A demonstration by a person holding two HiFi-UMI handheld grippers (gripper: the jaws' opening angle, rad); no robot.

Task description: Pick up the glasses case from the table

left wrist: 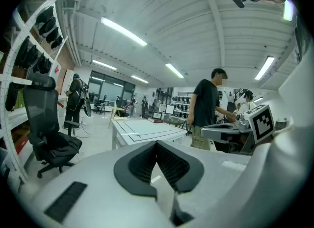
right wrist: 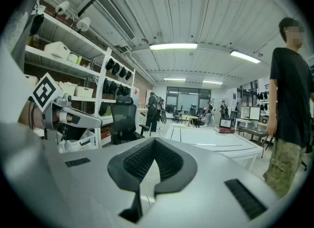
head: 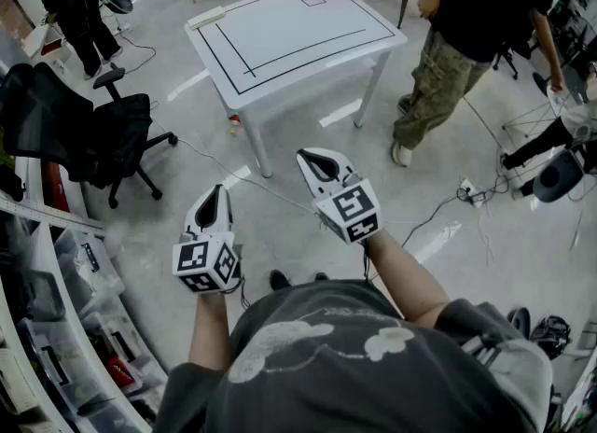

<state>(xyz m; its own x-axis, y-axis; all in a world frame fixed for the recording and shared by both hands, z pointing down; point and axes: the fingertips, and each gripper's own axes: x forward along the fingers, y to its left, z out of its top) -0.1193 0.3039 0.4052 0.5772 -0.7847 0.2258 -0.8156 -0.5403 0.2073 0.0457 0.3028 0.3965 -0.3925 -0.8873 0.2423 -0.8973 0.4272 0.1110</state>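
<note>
A: Both tools are held out over open floor, well short of the white table (head: pixel 308 44). The approach is judged to be the step in hand; no pick has been started yet.

B: And the tongs, how are they set?

A: The left gripper (head: pixel 215 196) is seen with its jaws closed tip to tip, nothing between them. The same is seen at the right gripper (head: pixel 312 162): jaws pressed together, empty.

B: Where is the glasses case to be found?

A: It cannot be picked out with certainty. A pale oblong thing (head: pixel 207 19) is seen at the table's far left corner. That may be it, but too little is shown to tell.

B: So what is called for next?

A: The gap to the table is to be closed first, it is judged. Then one pair of jaws must be opened before anything can be taken. Room should be left for the standing person (head: pixel 466 11) at the table's right side.
</note>
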